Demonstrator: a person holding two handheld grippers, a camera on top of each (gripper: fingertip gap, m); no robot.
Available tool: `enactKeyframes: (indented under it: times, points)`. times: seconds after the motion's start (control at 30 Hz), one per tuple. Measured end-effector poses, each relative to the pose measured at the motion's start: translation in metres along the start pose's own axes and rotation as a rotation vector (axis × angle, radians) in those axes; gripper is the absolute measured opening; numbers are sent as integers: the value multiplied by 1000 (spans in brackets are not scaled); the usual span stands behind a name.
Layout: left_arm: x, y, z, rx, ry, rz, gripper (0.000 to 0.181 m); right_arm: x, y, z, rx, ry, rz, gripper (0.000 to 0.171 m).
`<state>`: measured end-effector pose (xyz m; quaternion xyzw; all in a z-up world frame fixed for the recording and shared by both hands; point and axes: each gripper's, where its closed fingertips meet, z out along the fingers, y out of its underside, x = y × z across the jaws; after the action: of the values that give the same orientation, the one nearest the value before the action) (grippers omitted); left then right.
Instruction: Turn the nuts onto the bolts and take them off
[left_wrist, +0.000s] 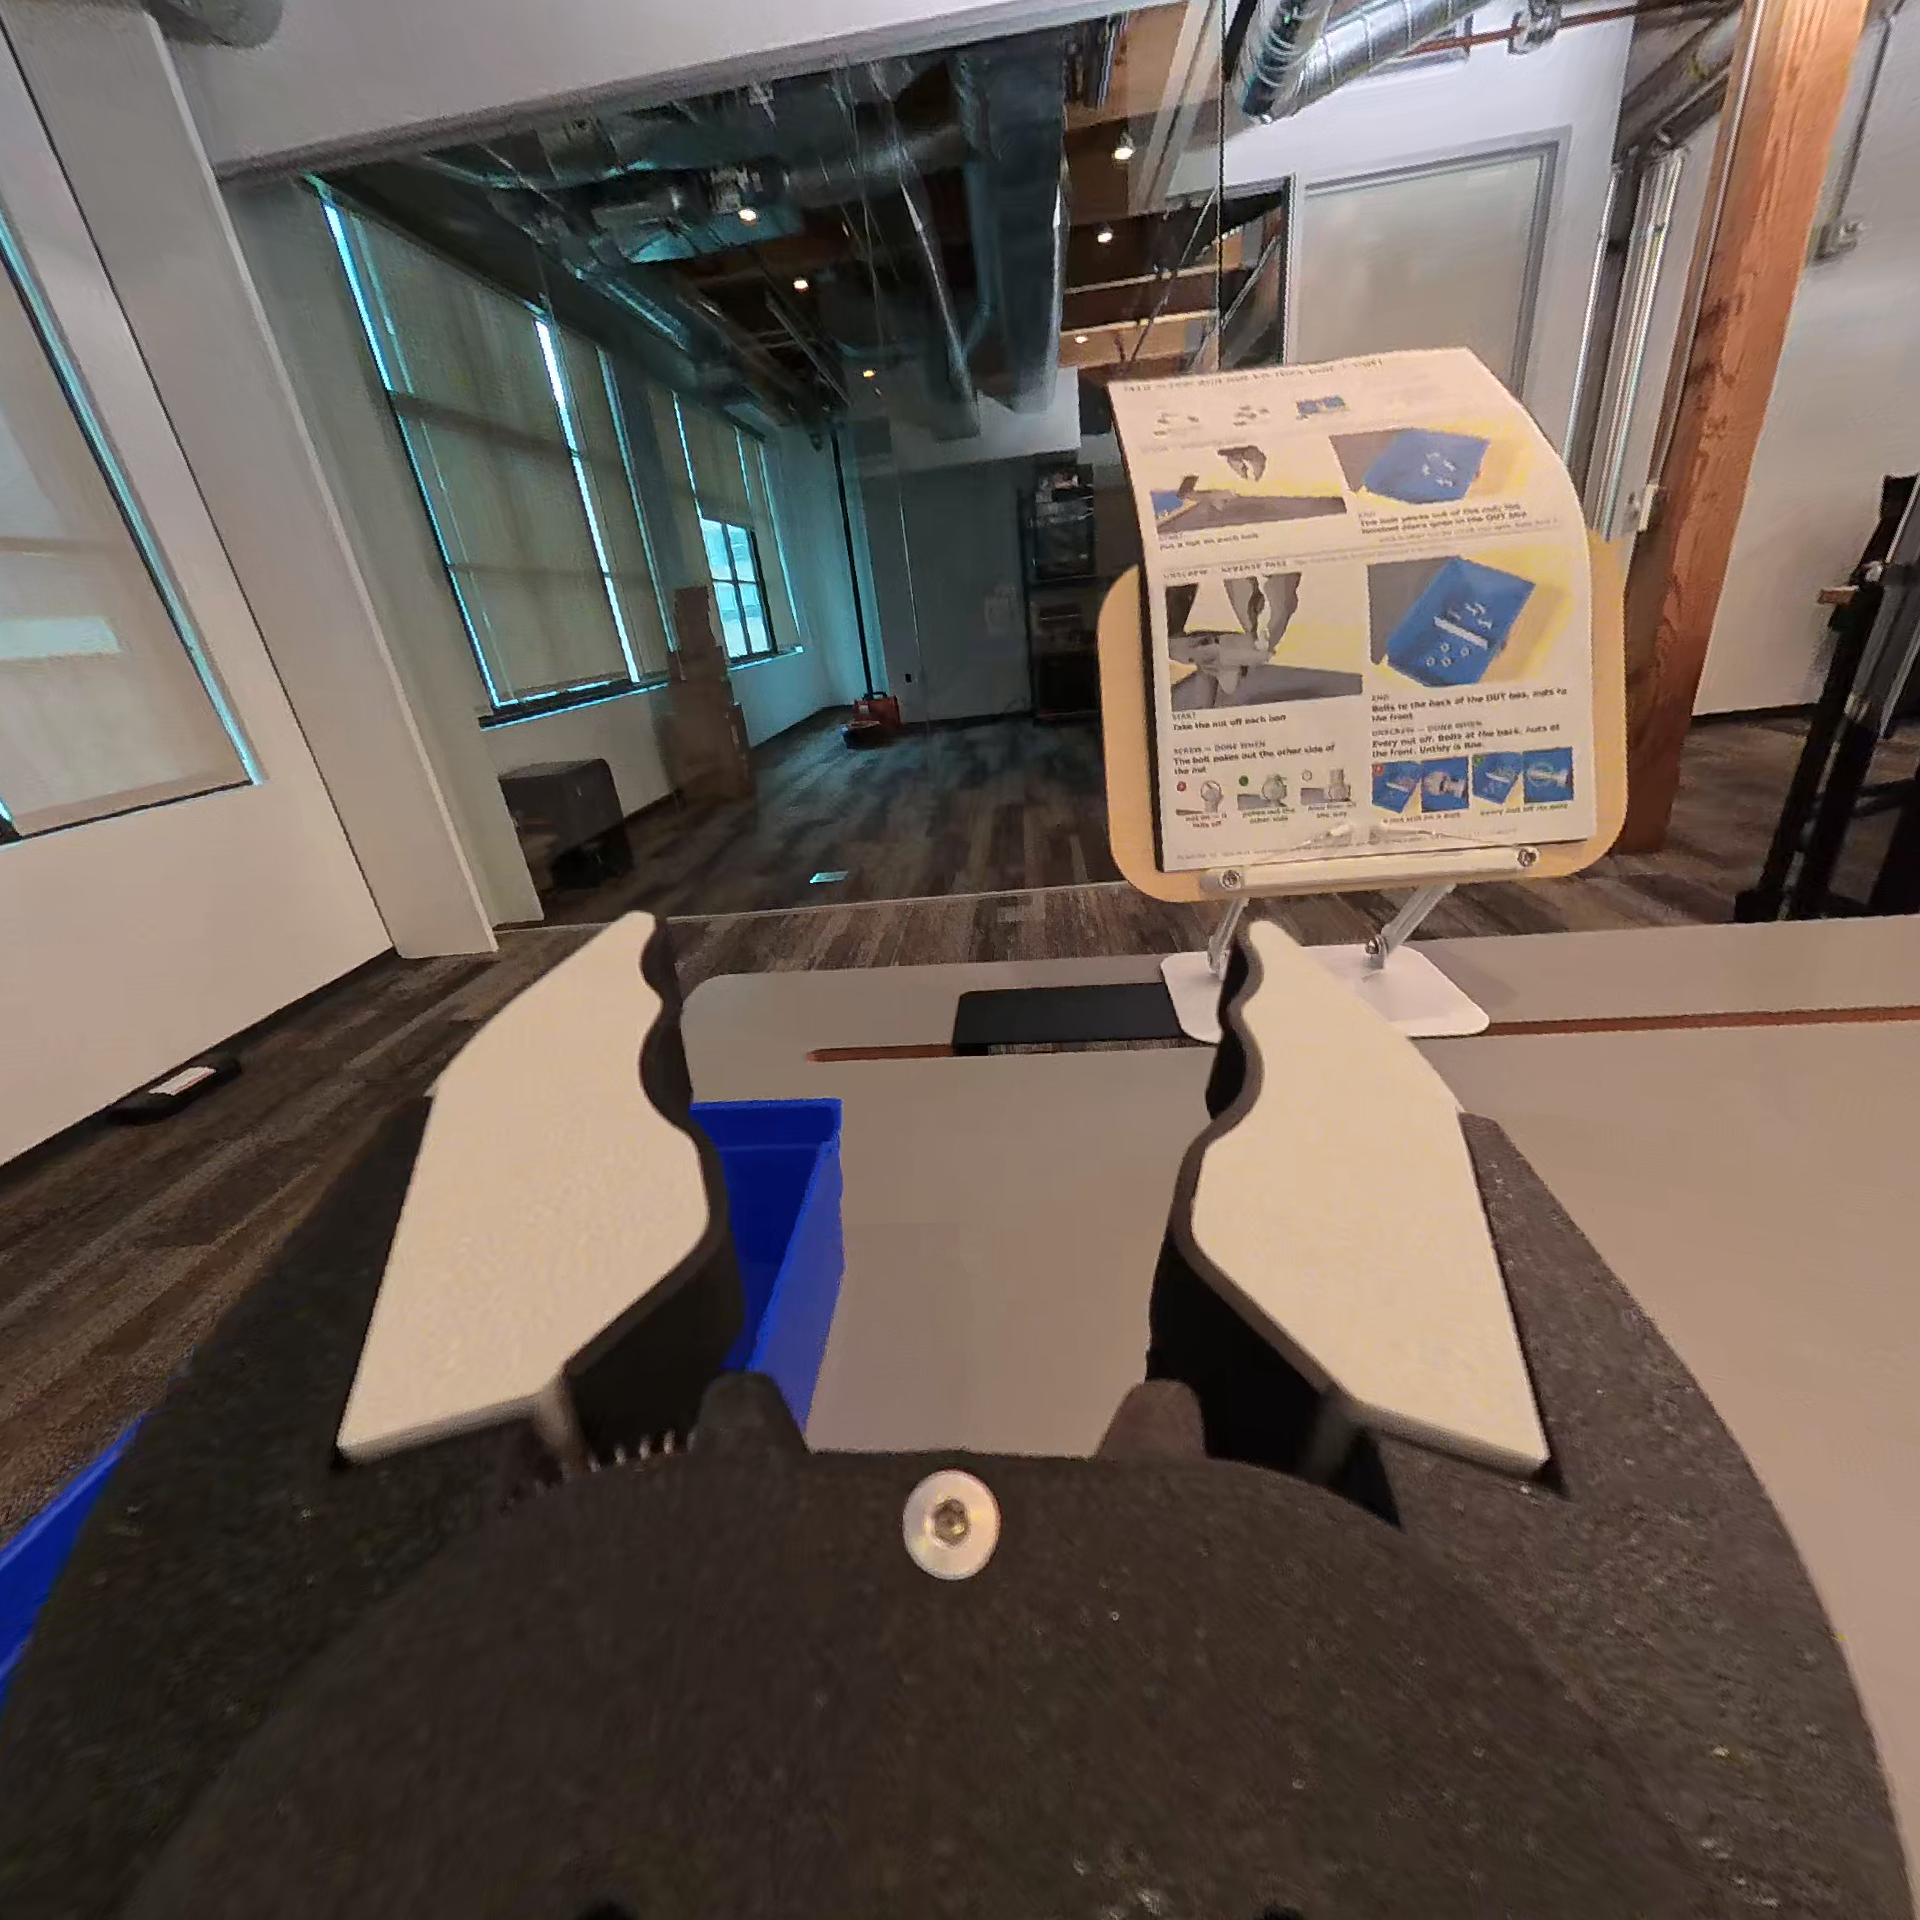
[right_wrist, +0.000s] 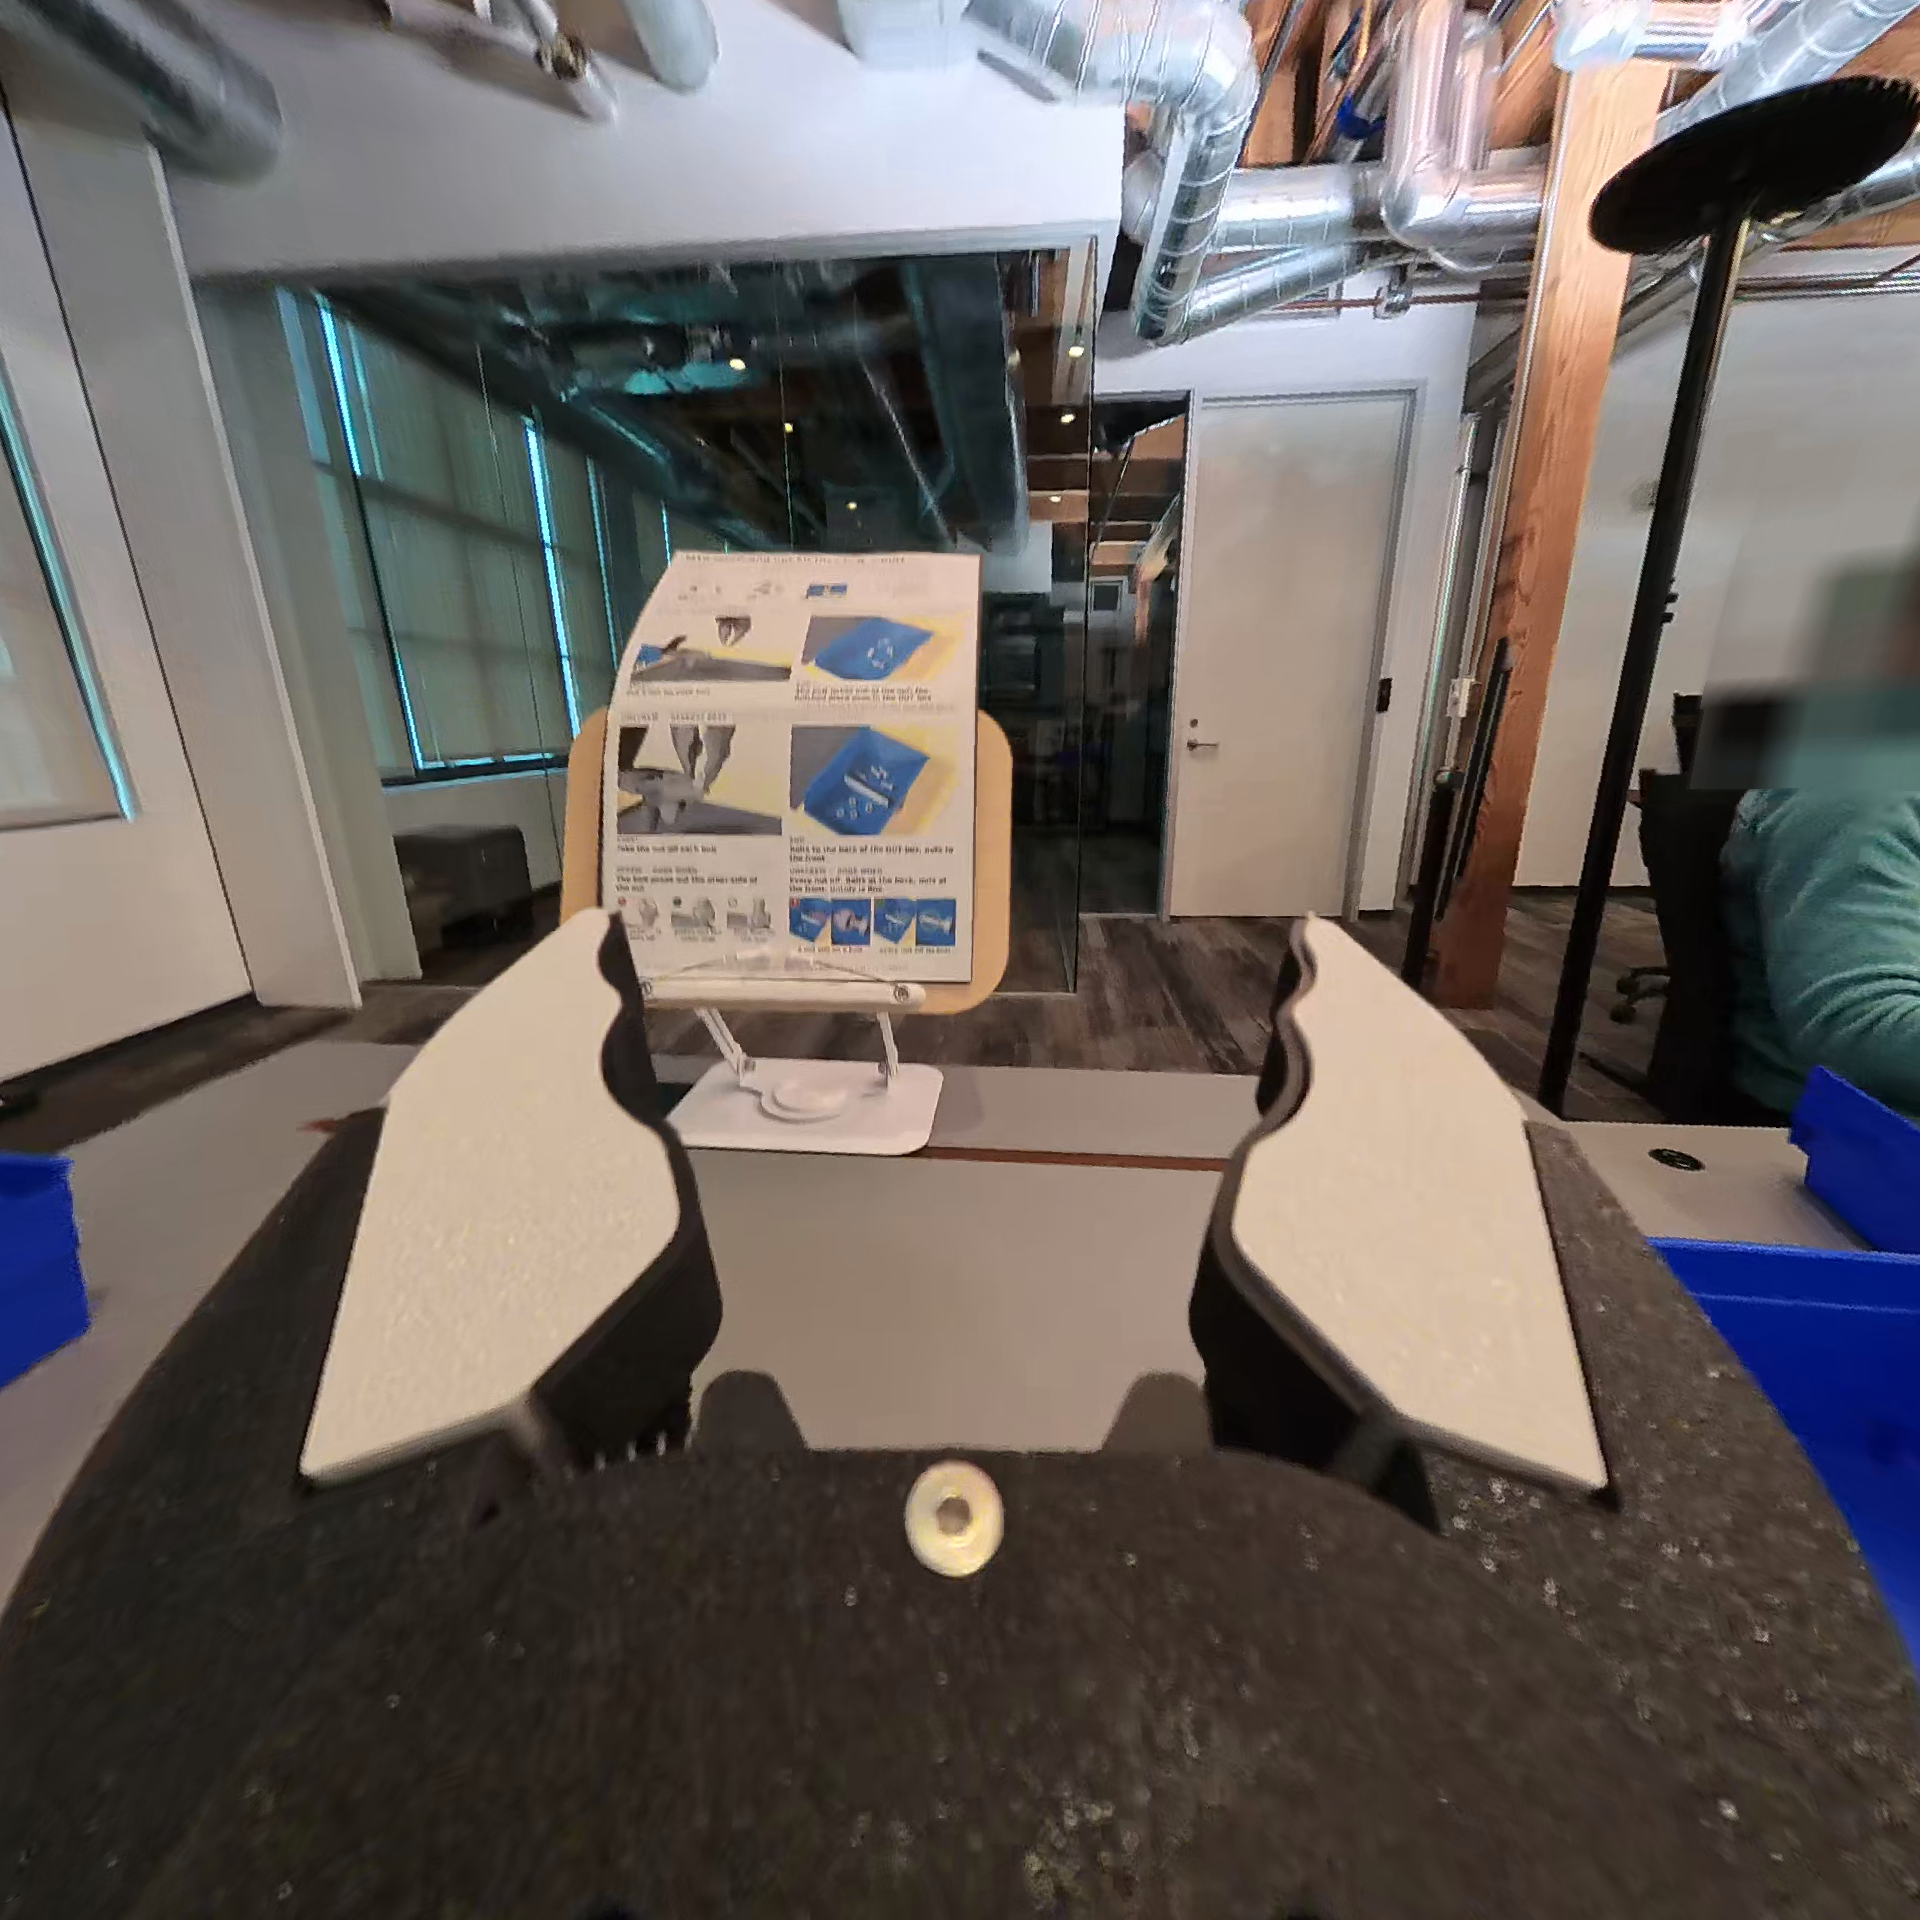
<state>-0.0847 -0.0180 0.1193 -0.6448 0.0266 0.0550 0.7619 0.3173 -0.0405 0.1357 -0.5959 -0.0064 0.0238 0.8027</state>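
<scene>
Both grippers spread, nothing held; no nuts or bolts visible in either view.

Left gripper (left_wrist: 951, 935) held above grey table (left_wrist: 1662, 1195), jaws wide apart and empty; blue bin (left_wrist: 784, 1226) just behind left finger, its contents hidden. Right gripper (right_wrist: 956, 930) likewise wide apart and empty over same table (right_wrist: 956, 1278). Blue bin (right_wrist: 1808, 1340) at right edge, second one (right_wrist: 1860, 1164) behind it, another (right_wrist: 36, 1257) at left edge; insides not visible. Instruction sheet (right_wrist: 800, 769) propped upright on white stand (right_wrist: 810, 1112) at far side of table, ahead of right gripper; same sheet (left_wrist: 1361, 623) ahead-right of left gripper. Person's green sleeve (right_wrist: 1829, 935) at far right.
</scene>
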Motion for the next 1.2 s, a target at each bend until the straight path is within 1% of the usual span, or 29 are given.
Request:
enactKeyframes:
  times: [0.1, 0.2, 0.27, 0.43, 0.73, 0.83, 0.9, 0.97, 1.0, 1.1, 1.2]
  points:
    - [-5, -11, -6, 37, -20, 15, 97, 9, -8, -4, 6, 18, 2, 113]
    - [-9, -17, -7, 45, -31, 23, 95, 17, -7, -3, -12, 26, 5, 110]
    - [-11, -18, -5, 35, -23, 8, 95, 21, -6, -2, -21, 15, 12, 106]
    - [-12, -18, -4, 28, -15, -21, 95, 23, 0, 1, -47, -30, 52, 104]
    - [-9, -16, -6, 21, -9, -25, 94, 26, 6, 0, -59, -6, 22, 104]
    - [-9, -22, -9, 63, 5, -44, 91, 27, 8, 1, -67, -3, 6, 104]
    - [-7, -27, -10, 90, 41, -70, 91, 28, 10, 1, -68, 1, 3, 104]
    - [-4, -36, -14, 148, 89, -103, 90, 29, 12, 1, -71, 2, 10, 104]
    - [-5, -41, -17, 174, 100, -117, 87, 29, 12, 1, -72, 1, 15, 104]
    - [-8, -54, -24, 235, 135, -169, 85, 29, 13, 1, -72, 1, 17, 104]
    - [-16, -61, -28, 252, 155, -211, 85, 26, 13, 2, -79, -2, 10, 104]
